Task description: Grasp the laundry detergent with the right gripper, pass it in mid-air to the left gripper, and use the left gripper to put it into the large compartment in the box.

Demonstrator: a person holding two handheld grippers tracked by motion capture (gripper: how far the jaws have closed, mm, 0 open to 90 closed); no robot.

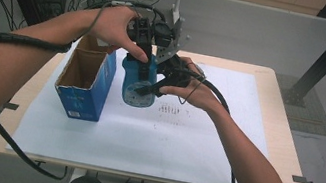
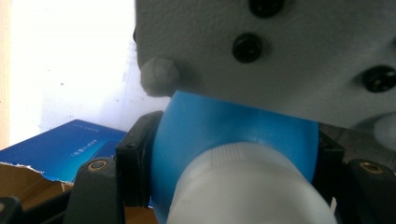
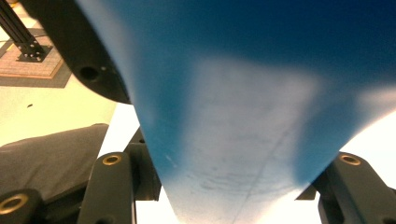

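You hold a smooth blue plastic bottle [image 1: 138, 83] between both grippers, just above the white paper sheet [image 1: 153, 135] that covers the pale wooden tabletop [image 1: 286, 159]. Your left gripper [image 1: 144, 65] comes down on it from above; in the left gripper view its black jaws are clamped on the rounded blue shoulder of the bottle [image 2: 224, 126], one jaw pressed against each side, and a white ribbed cap [image 2: 243, 186] fills the bottom of that view. The grey three-cornered plate of the other gripper, matte and studded with black screws, hangs across the top of that picture.

Your right gripper [image 1: 149, 88] reaches in from the right at the bottle's lower part. In the right gripper view the blue body [image 3: 243, 116] narrows downward between the two black jaws, which sit tight at either side of it, so they are closed on the bottle too. Its surface there is glossy, with faint scuffs and a pale sheen.

Just to the left of the bottle stands a blue cardboard box [image 1: 85, 80], upright on the paper with its top flaps open. The inside is plain brown card with a ragged torn edge; you cannot tell from the high view whether anything lies in it. The box's blue printed face and brown flap [image 2: 56, 154] also show in the left gripper view, lower left.
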